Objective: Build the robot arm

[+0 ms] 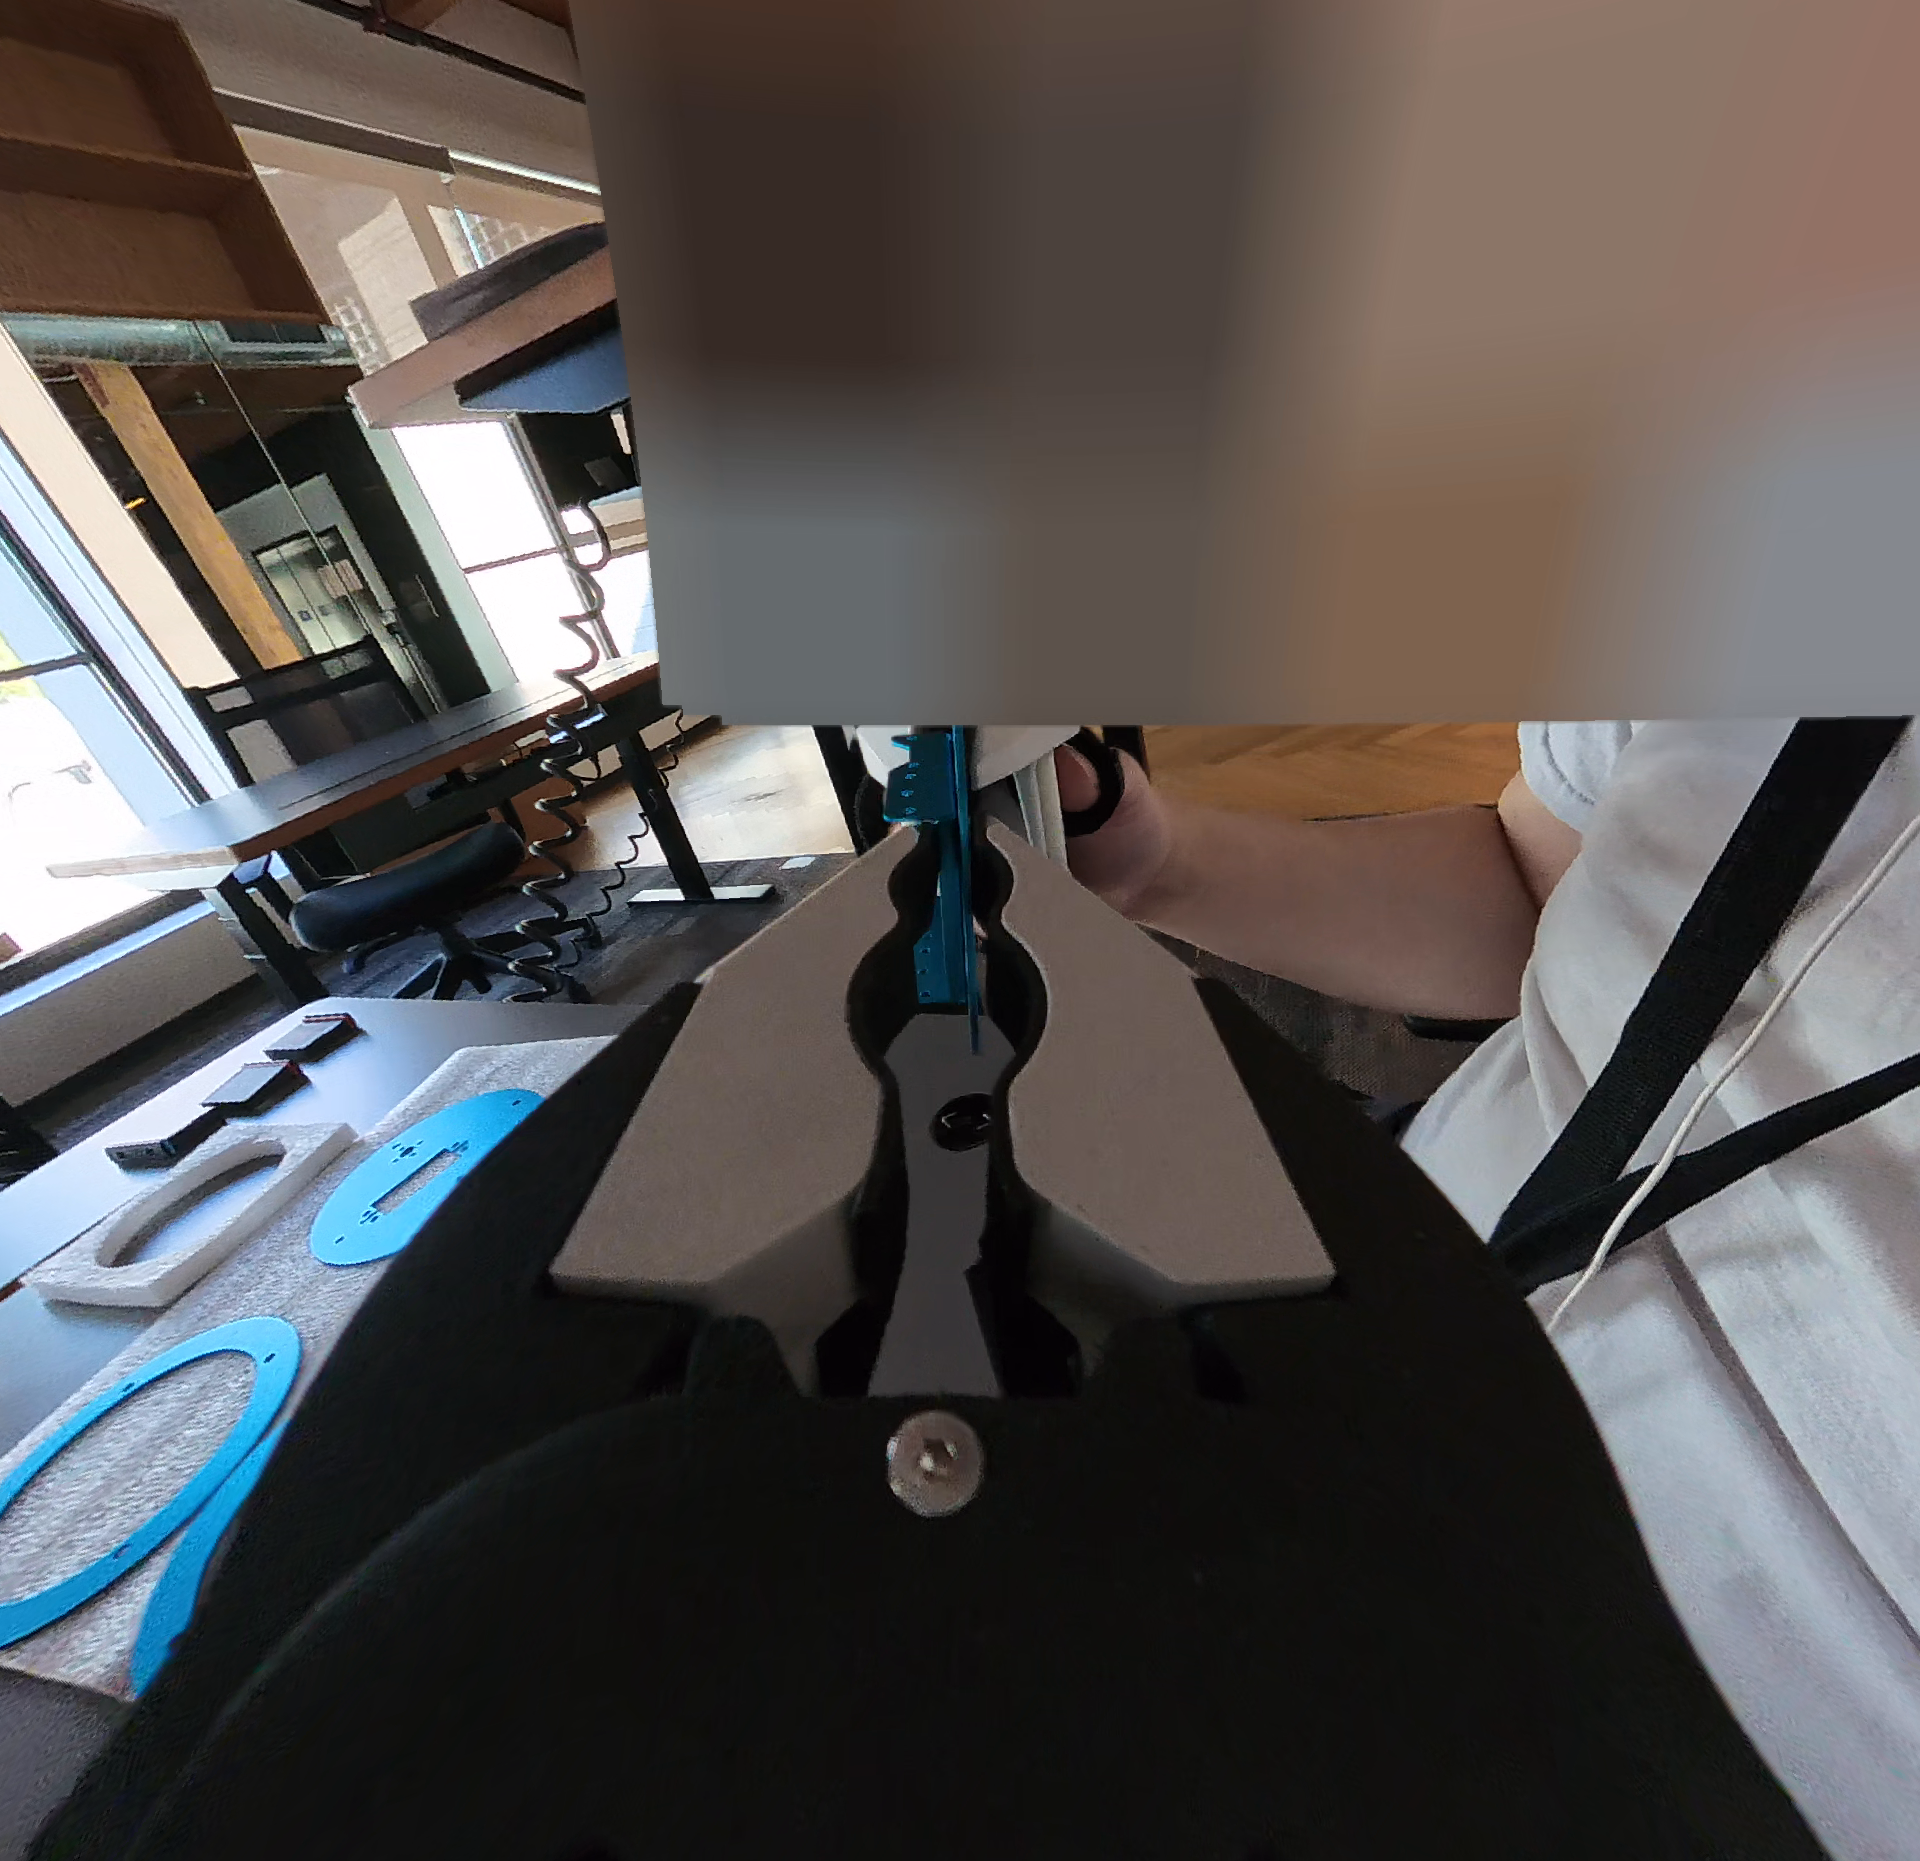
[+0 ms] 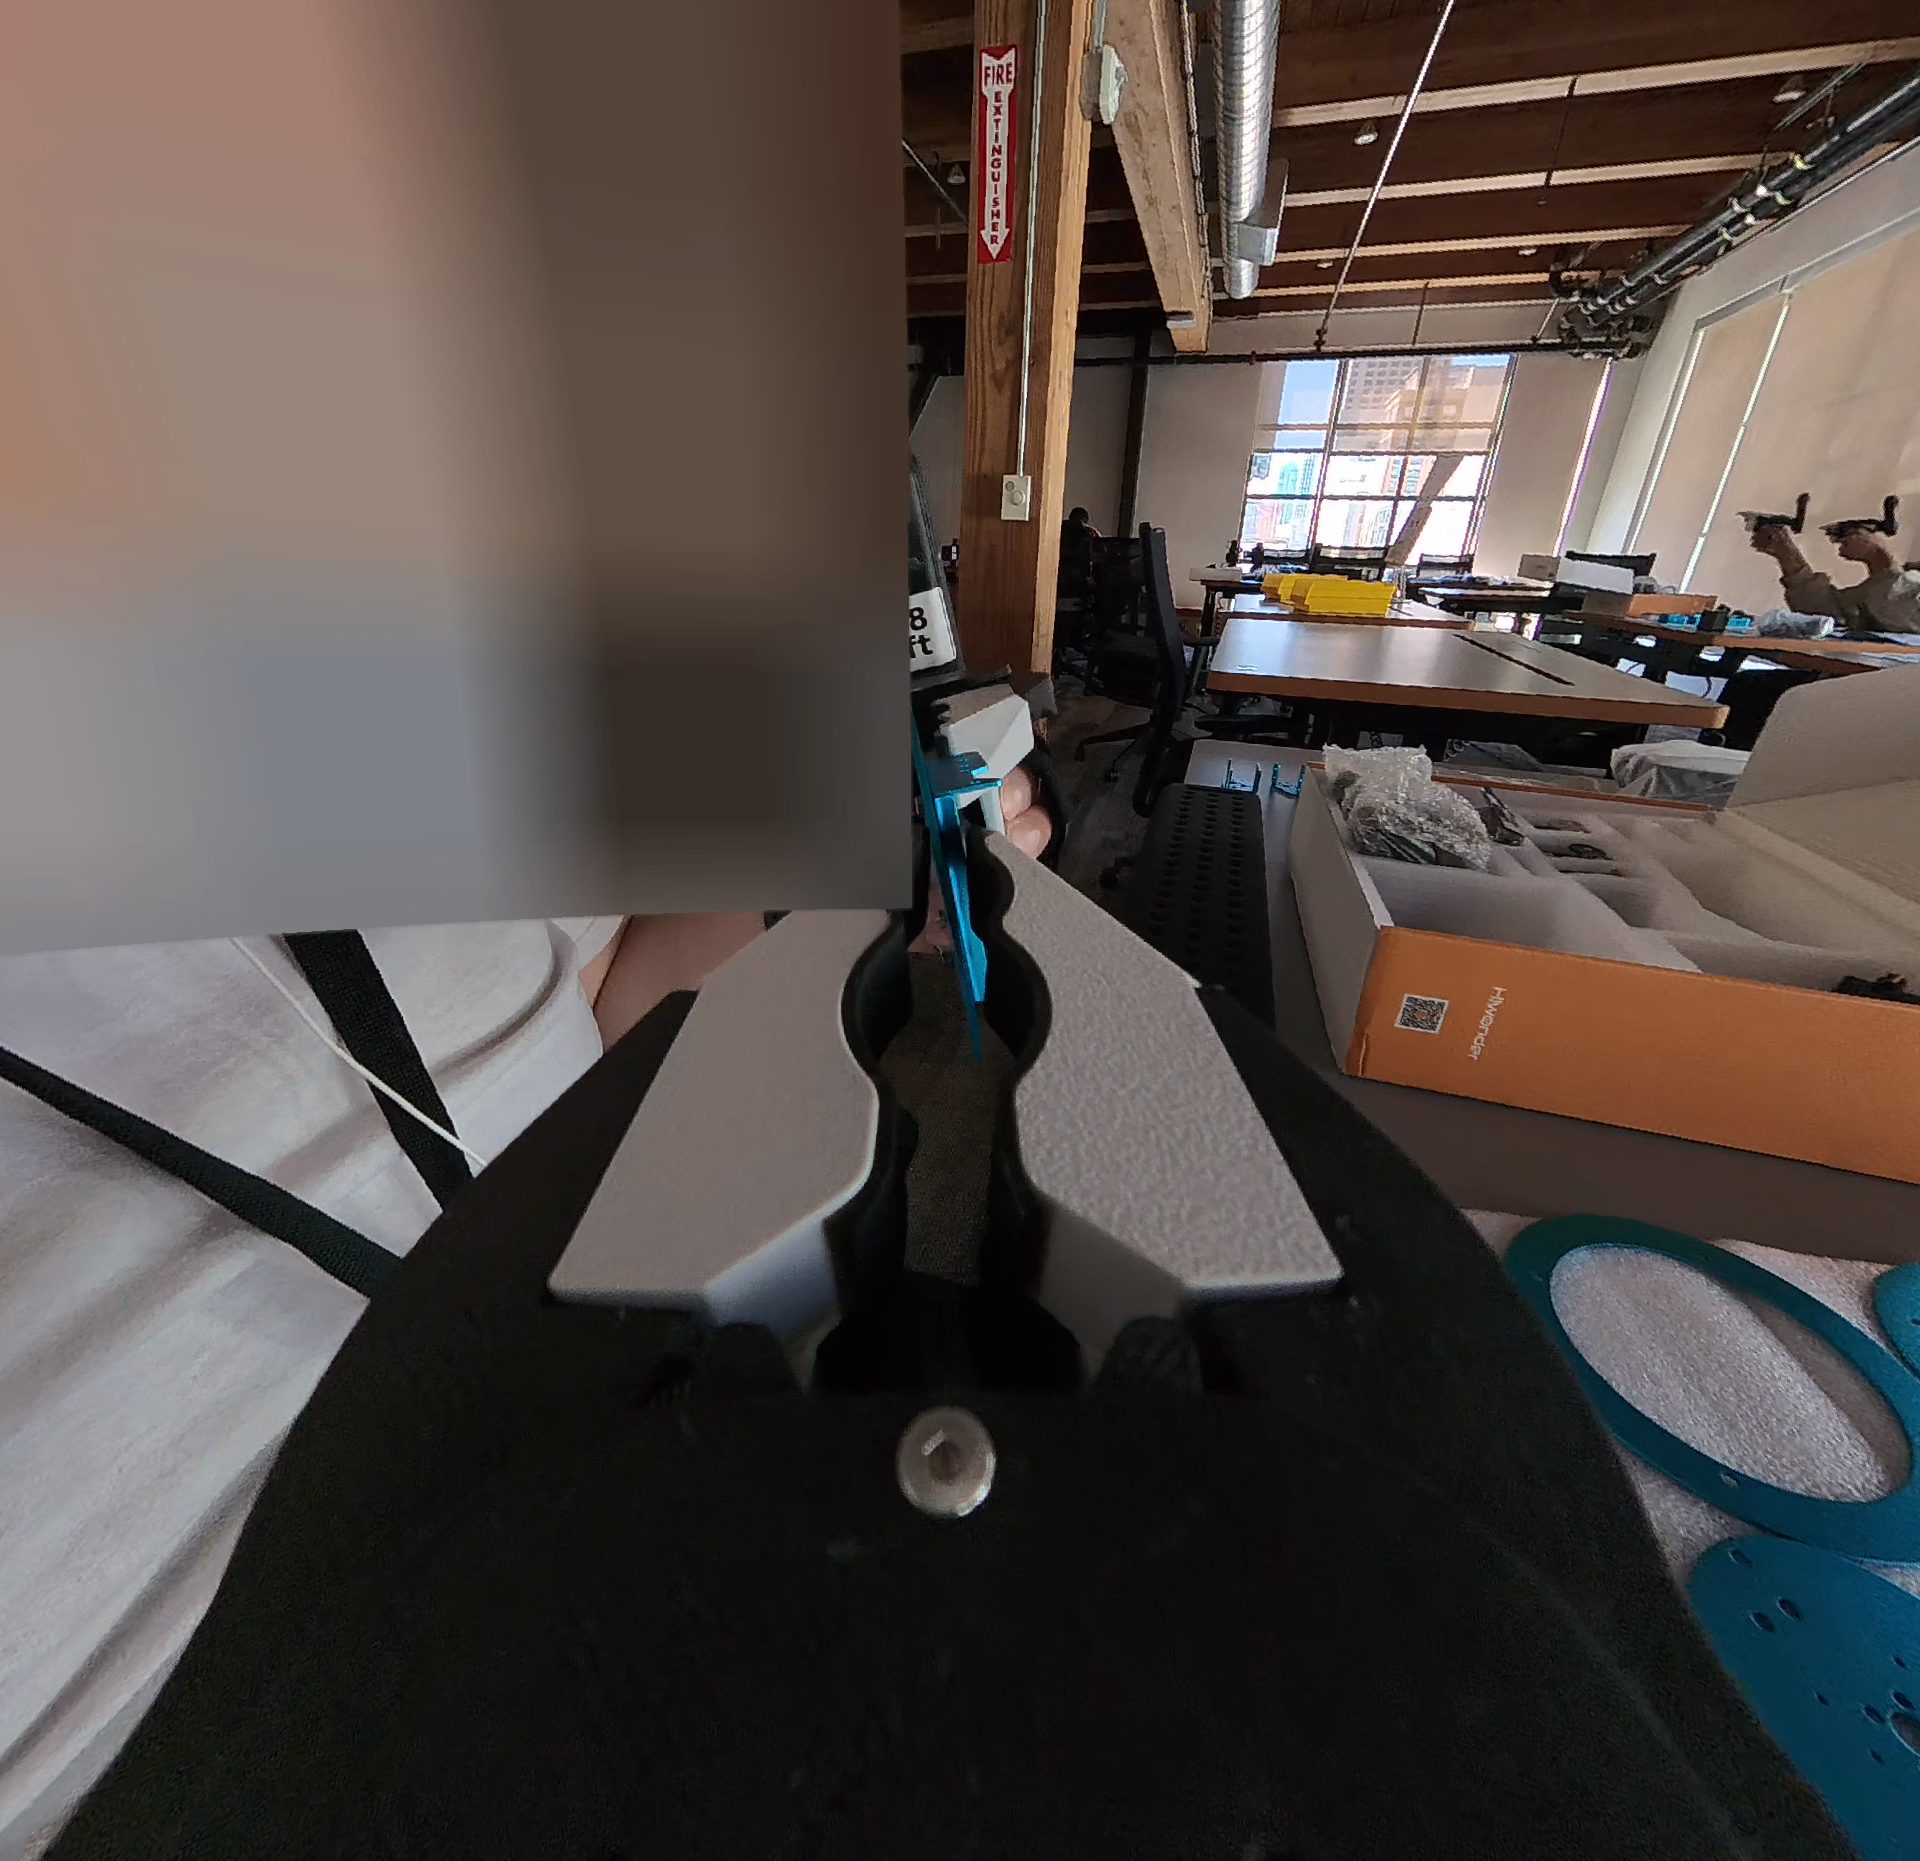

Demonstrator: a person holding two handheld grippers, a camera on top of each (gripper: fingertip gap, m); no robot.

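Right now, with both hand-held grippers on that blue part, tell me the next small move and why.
Probably hold the blue bracket steady and open neither: the left hand-held gripper and right hand-held gripper both pinch it in mid-air, off the grey mat where the blue ring lies.

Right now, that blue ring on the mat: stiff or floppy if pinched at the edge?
The blue ring is probably stiff: thin, flat, metal-like, with drilled holes. Likely light, being mostly hole. Lying flush on the mat, its edge may be hard to get under.

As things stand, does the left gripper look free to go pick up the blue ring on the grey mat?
Probably not yet: the left gripper is shut on a blue bracket, raised above the table. The blue ring itself lies uncovered on the grey mat.
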